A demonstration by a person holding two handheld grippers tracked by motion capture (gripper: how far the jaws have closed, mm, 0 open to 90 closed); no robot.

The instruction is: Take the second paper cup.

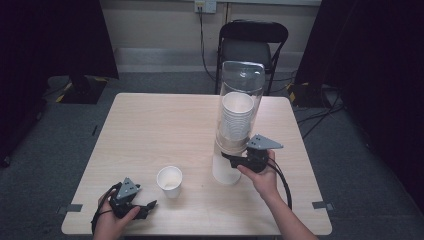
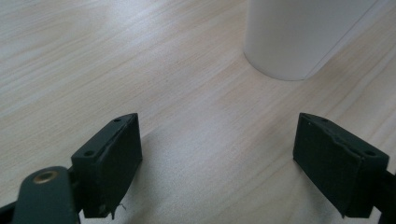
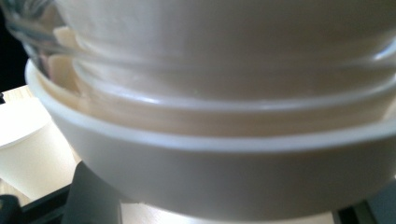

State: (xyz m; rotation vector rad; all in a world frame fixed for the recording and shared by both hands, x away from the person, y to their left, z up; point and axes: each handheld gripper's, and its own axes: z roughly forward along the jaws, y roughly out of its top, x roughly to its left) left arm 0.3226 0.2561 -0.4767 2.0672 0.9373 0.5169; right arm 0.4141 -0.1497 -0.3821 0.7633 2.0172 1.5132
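Cup dispenser (image 3: 224, 172) close up, paper cup (image 3: 28, 154) beside

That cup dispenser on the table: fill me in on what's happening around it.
A person works at a wooden table with a tool in each hand. The right tool is up against the white base of the cup dispenser, a clear tube holding a stack of paper cups. Whether it is clamped there cannot be told. The left tool rests open near the table's front edge, holding nothing. One loose paper cup stands upright between the two.
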